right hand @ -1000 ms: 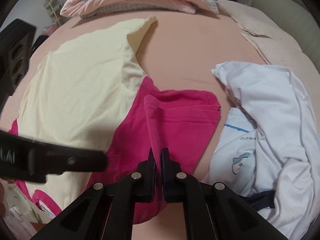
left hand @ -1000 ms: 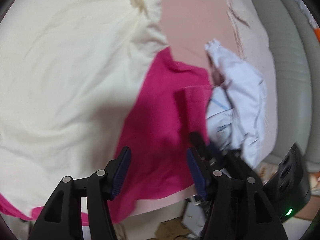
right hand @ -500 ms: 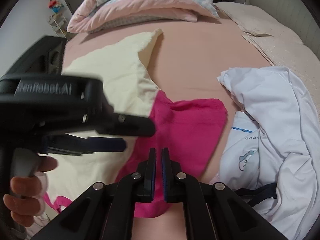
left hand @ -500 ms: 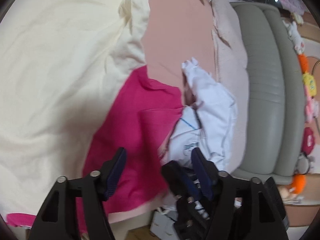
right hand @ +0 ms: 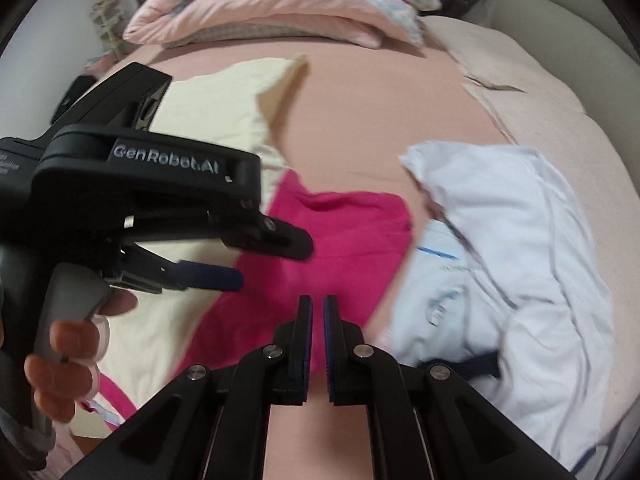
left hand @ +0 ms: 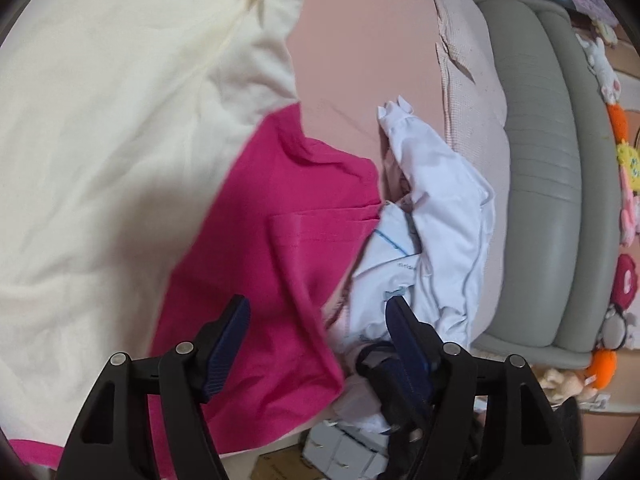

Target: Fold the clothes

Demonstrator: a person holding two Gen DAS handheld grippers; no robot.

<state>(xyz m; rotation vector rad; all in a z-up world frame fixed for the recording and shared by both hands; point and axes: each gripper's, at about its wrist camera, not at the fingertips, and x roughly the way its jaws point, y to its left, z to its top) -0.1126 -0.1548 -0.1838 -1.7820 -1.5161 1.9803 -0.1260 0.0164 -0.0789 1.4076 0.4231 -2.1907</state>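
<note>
A magenta garment (left hand: 280, 200) (right hand: 340, 232) lies on the pink bed sheet (left hand: 352, 60), half covered by a cream garment (left hand: 120, 140) (right hand: 224, 108). A crumpled white garment (left hand: 440, 208) (right hand: 500, 240) lies beside it to the right. My left gripper (left hand: 316, 316) (right hand: 264, 260) hovers open over the magenta cloth, with nothing pinched. My right gripper (right hand: 318, 340) is shut on the near edge of the magenta garment. A raised fold runs from the cloth up to its tips (left hand: 372, 364).
Folded pink and checked quilts (right hand: 280, 12) are stacked at the far end of the bed. A grey padded sofa (left hand: 552, 160) with soft toys (left hand: 624, 160) runs along the right side. Boxes (left hand: 340, 448) sit on the floor below the bed edge. A person's hand (right hand: 68, 360) holds the left gripper's handle.
The left gripper's jaws have widened, and it has swung right, closer to the right gripper and larger in the right wrist view. The right gripper stays shut on the magenta edge.
</note>
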